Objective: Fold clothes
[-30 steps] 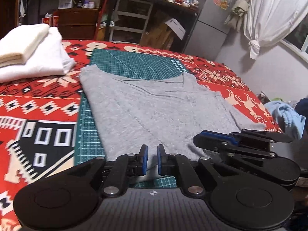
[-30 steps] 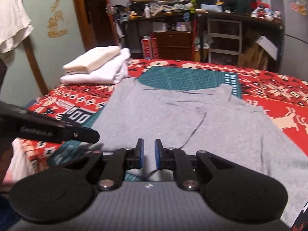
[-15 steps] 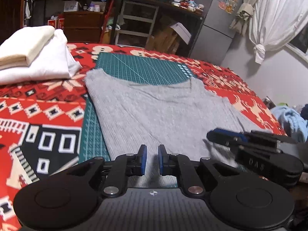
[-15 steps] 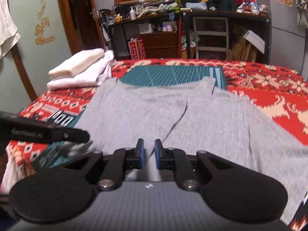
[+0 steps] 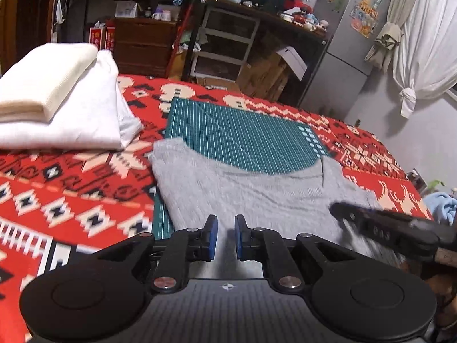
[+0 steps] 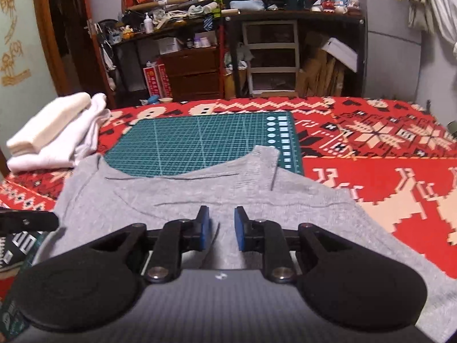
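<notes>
Grey garment (image 5: 257, 197) spread flat, centre frame, over green cutting mat (image 5: 240, 137) on red patterned table cloth (image 5: 71, 200).
Left tool (image 5: 225, 235): pads narrowly apart, nothing clamped. Right tool (image 6: 220, 230): closing, a narrow gap left, nothing between. Folded white clothes (image 5: 57, 100) upper left.

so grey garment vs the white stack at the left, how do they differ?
The grey garment lies spread out in one layer, partly over the green cutting mat; the white stack is already folded, two pieces piled up. The grey one sits mid-table right ahead of both grippers; the white stack sits off the mat at the far left. Both rest on the red patterned cloth.
</notes>
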